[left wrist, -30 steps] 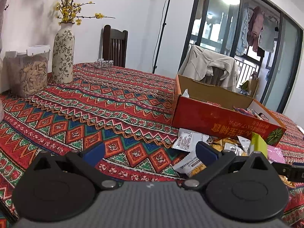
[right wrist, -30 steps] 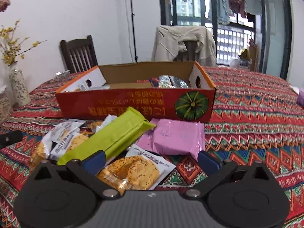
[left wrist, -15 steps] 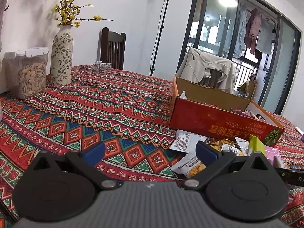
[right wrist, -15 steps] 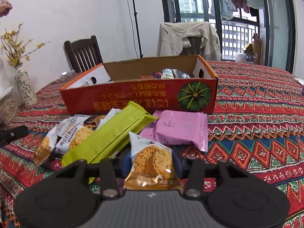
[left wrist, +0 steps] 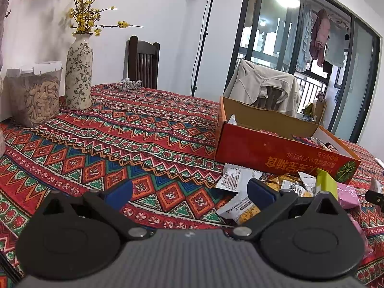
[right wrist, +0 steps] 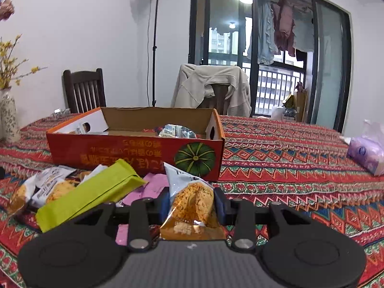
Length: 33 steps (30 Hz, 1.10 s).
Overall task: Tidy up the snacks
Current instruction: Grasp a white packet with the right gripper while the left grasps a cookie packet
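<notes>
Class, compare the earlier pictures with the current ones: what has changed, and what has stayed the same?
The right gripper, open a second ago over the snack pile, took hold of the cracker packet and lifted it slightly; its jaws are closing on the packet. The left gripper stayed open and idle. The red box, green packet and pink packet did not move.

- White walls (right wrist: pixel 96 24).
- Dark-framed glass doors (right wrist: pixel 264 48) with laundry (right wrist: pixel 283 24) hanging beyond.
- Dark wooden chair (right wrist: pixel 84 91).
- Jacket-draped chair (right wrist: pixel 211 88).
- Lamp stand (right wrist: pixel 156 36).
- Patterned red tablecloth (left wrist: pixel 120 132).

Both wrist views, low, share the box (left wrist: pixel 276 148).
</notes>
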Available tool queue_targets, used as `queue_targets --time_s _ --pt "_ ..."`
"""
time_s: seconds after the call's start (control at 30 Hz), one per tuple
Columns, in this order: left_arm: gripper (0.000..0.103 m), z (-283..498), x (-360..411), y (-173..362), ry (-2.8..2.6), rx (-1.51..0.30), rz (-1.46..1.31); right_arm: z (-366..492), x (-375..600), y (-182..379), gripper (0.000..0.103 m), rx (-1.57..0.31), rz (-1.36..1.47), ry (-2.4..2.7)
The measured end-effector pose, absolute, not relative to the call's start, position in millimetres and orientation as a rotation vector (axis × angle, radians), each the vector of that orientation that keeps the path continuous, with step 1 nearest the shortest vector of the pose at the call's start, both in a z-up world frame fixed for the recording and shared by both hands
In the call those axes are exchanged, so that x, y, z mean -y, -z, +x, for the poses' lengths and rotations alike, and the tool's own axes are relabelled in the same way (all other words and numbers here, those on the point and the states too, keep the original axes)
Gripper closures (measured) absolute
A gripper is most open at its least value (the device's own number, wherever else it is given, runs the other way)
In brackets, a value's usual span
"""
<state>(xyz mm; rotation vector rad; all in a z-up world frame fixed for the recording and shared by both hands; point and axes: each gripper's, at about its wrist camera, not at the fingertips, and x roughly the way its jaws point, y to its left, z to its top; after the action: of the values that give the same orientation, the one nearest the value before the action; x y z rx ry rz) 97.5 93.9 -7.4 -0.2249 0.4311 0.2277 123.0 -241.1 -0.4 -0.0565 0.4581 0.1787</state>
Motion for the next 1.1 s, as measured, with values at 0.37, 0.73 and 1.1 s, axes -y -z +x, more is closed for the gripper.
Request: queue_targets --time_s 0.37,0.73,1.1 --pt "0.0 105 -82 1 -0.24 -0.502 -0.233 121 248 2 0.066 -0.439 -0.023 -0.2" --pt "0.0 132 -51 5 -0.213 -0.62 -0.341 119 253 2 0.066 -0.427 0.009 -0.204" --pt "0.021 131 -50 16 -0.22 -0.635 -0.397 116 254 2 0.067 -0.415 0.023 -0.219"
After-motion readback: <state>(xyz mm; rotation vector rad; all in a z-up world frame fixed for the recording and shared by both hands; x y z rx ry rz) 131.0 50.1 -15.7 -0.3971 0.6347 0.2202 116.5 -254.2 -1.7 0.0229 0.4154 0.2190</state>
